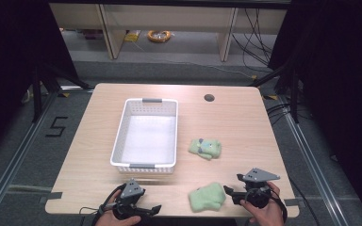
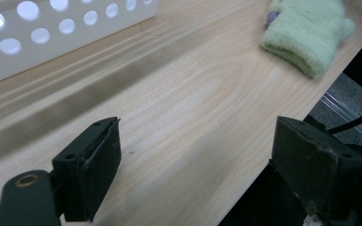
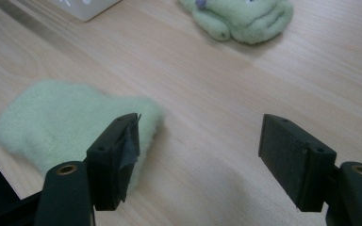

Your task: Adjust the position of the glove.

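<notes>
Right gripper (image 1: pixel 229 194) stands open beside the near mitten (image 1: pixel 207 196), gripping nothing; left gripper (image 1: pixel 152 210) is open and empty. Mitten looks light, soft and compressible: pinch its near edge.

— Where on the table (image 1: pixel 99 141)?
— Basket (image 1: pixel 146 134) left of centre; one mitten (image 1: pixel 205 148) just right of it, a second mitten (image 1: pixel 207 197) nearer, by the front edge.
— And the hands?
— Left gripper (image 1: pixel 141 210) at the front edge before the basket, apart from both mittens. Right gripper (image 1: pixel 231 194) just right of the nearer mitten, one jaw over its edge.
</notes>
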Demonstrator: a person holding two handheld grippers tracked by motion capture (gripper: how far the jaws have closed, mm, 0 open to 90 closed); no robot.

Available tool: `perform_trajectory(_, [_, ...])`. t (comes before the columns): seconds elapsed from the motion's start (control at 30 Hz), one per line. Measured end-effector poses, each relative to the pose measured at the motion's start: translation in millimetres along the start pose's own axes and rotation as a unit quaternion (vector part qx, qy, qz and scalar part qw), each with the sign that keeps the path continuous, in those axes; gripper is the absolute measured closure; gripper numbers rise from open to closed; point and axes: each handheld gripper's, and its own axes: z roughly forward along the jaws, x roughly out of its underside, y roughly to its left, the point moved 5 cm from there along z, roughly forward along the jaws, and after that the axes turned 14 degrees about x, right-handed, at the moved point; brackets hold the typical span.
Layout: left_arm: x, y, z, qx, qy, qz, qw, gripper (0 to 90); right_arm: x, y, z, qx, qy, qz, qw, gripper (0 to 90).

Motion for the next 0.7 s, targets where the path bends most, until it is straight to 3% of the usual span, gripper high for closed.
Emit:
perform_trajectory(0.23, [-0.2,-0.2,0.6,0.000,-0.003,-0.002,1.0000,15.8,-0.5,1.4,0.1,-0.005,-0.004,-0.005,1.0000,32.5])
perform_trajectory(0.27, [-0.3,-0.3,0.5,0.001,-0.002,-0.002,1.0000,15.8,-1.1,0.7,0.5,0.008,-0.013,-0.007,0.9999,33.1])
perform_trajectory(0.33, [-0.6,0.0,1.0,-0.005,-0.005,-0.003,1.0000,15.8,-1.4,1.4,0.5,0.005,-0.014,-0.009,0.9999,33.9])
perform_trajectory(0.43, [-1.5,-3.4,2.9,0.006,-0.015,-0.014,0.9998,15.9,-2.2,3.2,-1.0,0.003,-0.015,-0.004,0.9999,34.7])
perform_trajectory(0.5, [-1.8,-4.3,2.4,0.009,-0.008,-0.007,0.9999,15.9,-2.8,3.8,-1.1,0.000,-0.017,-0.007,0.9998,34.7])
perform_trajectory(0.53, [-2.3,-6.1,4.5,0.007,-0.020,-0.016,0.9996,15.9,-3.0,4.2,-1.4,-0.002,-0.016,-0.006,0.9999,34.7])
perform_trajectory(0.6, [-4.4,-8.7,6.5,0.013,-0.023,-0.014,0.9995,16.0,-3.6,5.1,-1.3,-0.006,-0.019,-0.005,0.9998,35.0])
perform_trajectory(0.63, [-5.0,-9.1,6.4,0.017,-0.017,-0.009,0.9997,16.2,-3.3,9.1,-3.5,-0.016,-0.008,0.012,0.9998,35.7])
perform_trajectory(0.67, [-6.2,-11.3,8.5,0.020,-0.021,-0.016,0.9995,16.7,-4.7,6.1,-2.8,-0.010,-0.020,-0.009,0.9997,36.7])
perform_trajectory(0.7, [-7.4,-14.4,9.3,0.030,-0.017,-0.016,0.9993,17.5,-4.6,8.8,-4.6,-0.014,-0.012,-0.003,0.9998,38.5])
